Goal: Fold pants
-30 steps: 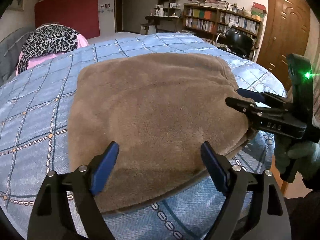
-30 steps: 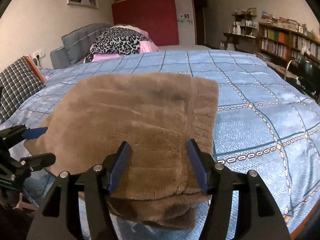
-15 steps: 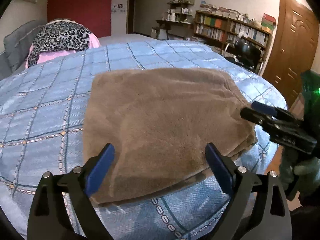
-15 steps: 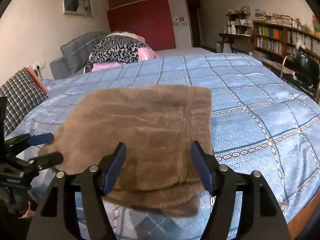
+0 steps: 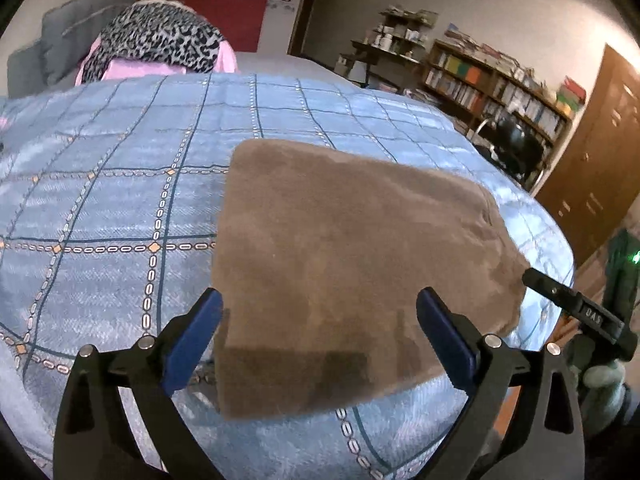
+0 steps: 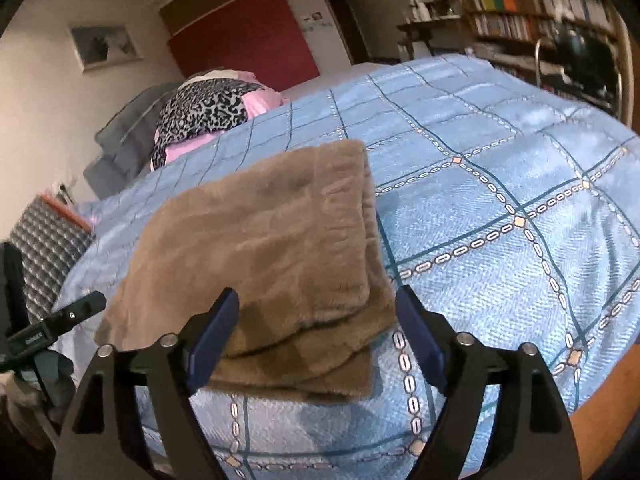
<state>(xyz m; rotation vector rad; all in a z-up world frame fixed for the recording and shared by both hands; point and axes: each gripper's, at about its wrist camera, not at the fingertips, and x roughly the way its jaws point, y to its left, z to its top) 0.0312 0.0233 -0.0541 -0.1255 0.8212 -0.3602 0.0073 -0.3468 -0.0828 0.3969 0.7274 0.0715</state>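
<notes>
Brown fleece pants (image 5: 352, 264) lie folded in a stacked rectangle on blue checked bedspread (image 5: 120, 208). Left gripper (image 5: 320, 332) and right gripper (image 6: 318, 330), both spread wide and empty, have backed off the pants' near edge. Folding looks finished.

I see the folded pants (image 5: 352, 264) as a plain, fuzzy tan-brown, with no print on them. Under them the bedspread (image 5: 120, 200) is light blue, crossed by dark teal grid lines and rows of white chain links, with small peach diamonds at the crossings. My left gripper (image 5: 320, 332) and right gripper (image 6: 318, 332) are both black with dark blue finger pads. At the head of the bed lies a black-and-white leopard-print cloth (image 6: 204, 108) over something pink. The wall panel (image 6: 248, 36) behind is deep red. A black-and-white checked cushion (image 6: 44, 244) has an orange edge. The door (image 5: 596, 168) is brown.
</notes>
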